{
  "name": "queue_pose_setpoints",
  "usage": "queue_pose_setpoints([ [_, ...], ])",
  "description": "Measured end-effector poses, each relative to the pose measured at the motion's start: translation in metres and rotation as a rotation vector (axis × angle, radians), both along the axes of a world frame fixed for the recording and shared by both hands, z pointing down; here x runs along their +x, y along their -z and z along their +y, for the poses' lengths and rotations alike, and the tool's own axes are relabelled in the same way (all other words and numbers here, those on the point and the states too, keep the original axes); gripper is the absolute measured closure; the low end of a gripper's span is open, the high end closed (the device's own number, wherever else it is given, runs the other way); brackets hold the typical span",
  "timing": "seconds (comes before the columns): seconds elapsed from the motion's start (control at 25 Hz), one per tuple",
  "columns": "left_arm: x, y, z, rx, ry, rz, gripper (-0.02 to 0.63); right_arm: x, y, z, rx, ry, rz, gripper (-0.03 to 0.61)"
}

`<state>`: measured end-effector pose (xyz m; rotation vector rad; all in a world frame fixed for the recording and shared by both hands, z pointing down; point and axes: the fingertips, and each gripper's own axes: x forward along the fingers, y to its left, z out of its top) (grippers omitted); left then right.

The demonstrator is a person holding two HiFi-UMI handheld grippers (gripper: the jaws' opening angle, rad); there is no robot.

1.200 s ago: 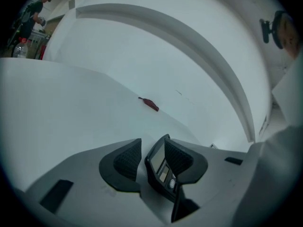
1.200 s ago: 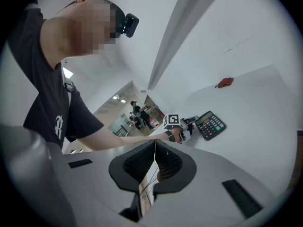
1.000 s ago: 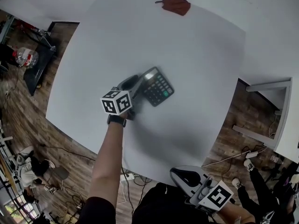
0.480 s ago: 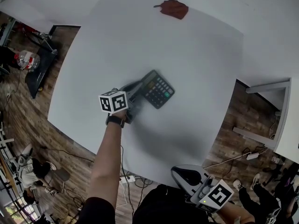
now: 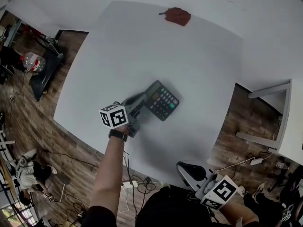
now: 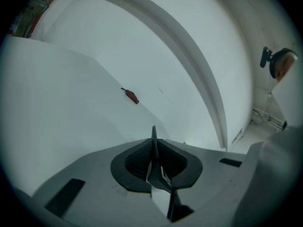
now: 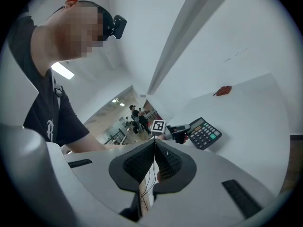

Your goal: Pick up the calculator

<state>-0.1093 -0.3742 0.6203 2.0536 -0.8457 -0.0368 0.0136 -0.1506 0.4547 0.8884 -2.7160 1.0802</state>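
Observation:
The black calculator with grey keys hangs tilted just above the white table. My left gripper has its near-left end between the jaws, which are closing, and the pads press on it. In the left gripper view only the calculator's thin edge shows, upright between the dark pads of that gripper. The right gripper view takes in the calculator and the left gripper from the side. My right gripper stays low beside my body, off the table's near edge, shut on nothing.
A red-brown scrap lies near the table's far edge. Wooden floor surrounds the table, with a plastic bottle on a dark stand at the left and white furniture at the right. Cables trail under the near edge.
My left gripper's jaws have closed on the calculator's end. It has come up off the table and tilted with the gripper. The right gripper has stayed put.

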Motion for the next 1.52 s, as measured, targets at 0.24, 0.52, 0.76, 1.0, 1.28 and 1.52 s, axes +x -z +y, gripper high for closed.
queue_pose_setpoints([
  [0.24,0.009,0.044,0.069,0.033,-0.019,0.013,0.574,-0.008,0.023,0.022,0.089,0.028,0.018,0.565],
  [0.52,0.007,0.113,0.184,0.068,0.039,0.032,0.574,-0.007,0.059,0.062,0.199,0.020,0.072,0.565],
  [0.76,0.006,0.170,0.273,0.111,0.098,0.066,0.574,-0.013,0.094,0.114,0.272,0.035,0.066,0.565],
  [1.0,0.009,0.212,0.349,0.161,0.116,0.071,0.574,-0.020,0.124,0.177,0.343,0.066,0.066,0.565],
  [1.28,0.008,0.235,0.409,0.186,0.106,0.086,0.574,-0.030,0.150,0.226,0.419,0.072,0.076,0.565],
  [1.52,0.007,0.252,0.435,0.223,0.093,0.091,0.574,-0.029,0.162,0.248,0.462,0.065,0.091,0.565],
])
